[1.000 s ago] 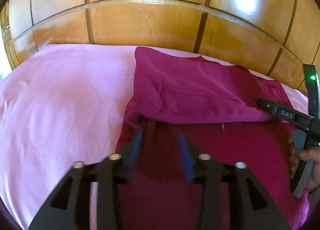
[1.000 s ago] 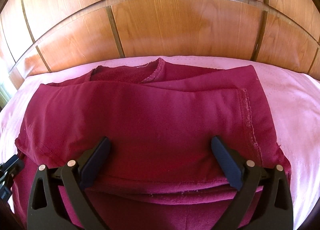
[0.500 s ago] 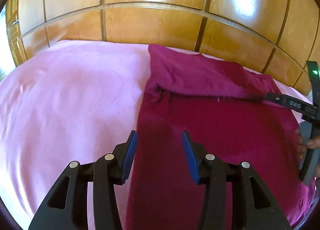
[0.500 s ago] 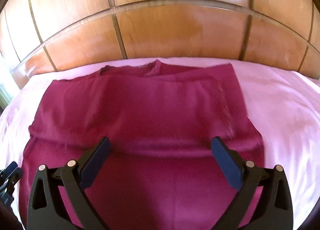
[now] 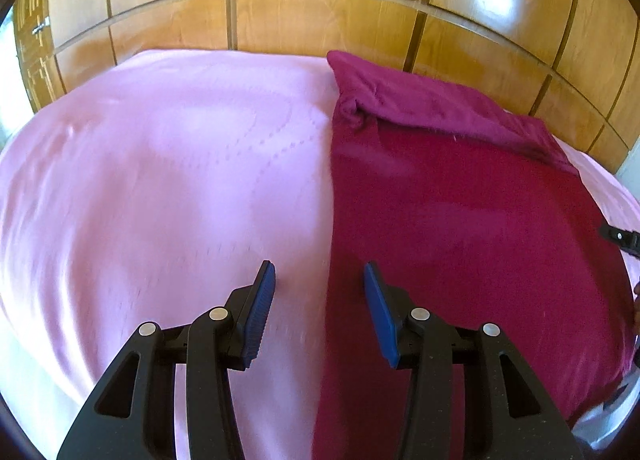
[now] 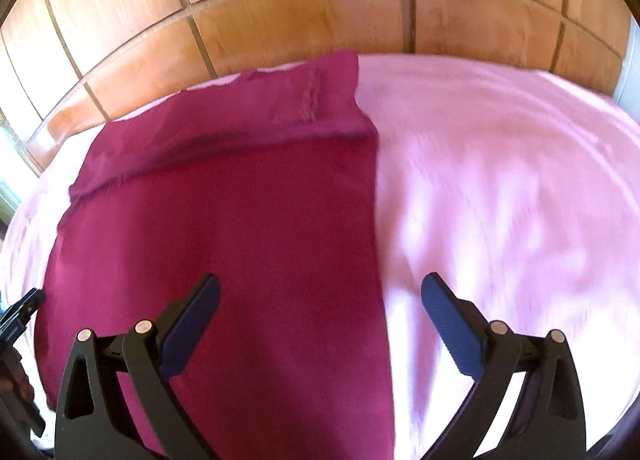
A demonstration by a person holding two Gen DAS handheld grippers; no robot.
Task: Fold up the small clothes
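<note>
A dark magenta garment (image 5: 460, 219) lies flat on a pink bedsheet (image 5: 160, 199), its far end folded back toward me into a band (image 5: 432, 103). My left gripper (image 5: 319, 288) is open and empty, astride the garment's left edge near its near end. In the right wrist view the same garment (image 6: 224, 244) fills the left half, with the folded band (image 6: 240, 127) at the far end. My right gripper (image 6: 320, 300) is wide open and empty, astride the garment's right edge. The tip of the right gripper (image 5: 620, 238) shows at the left view's right border.
A glossy wooden panelled headboard (image 5: 320, 19) stands right behind the bed; it also shows in the right wrist view (image 6: 320, 11). Pink sheet (image 6: 500, 179) stretches to the right of the garment. The other gripper's edge (image 6: 16, 316) shows at the right view's left border.
Both grippers let go of the folded-over far band and drew back toward the garment's near end. The left one moved to the left edge, the right one to the right edge.
</note>
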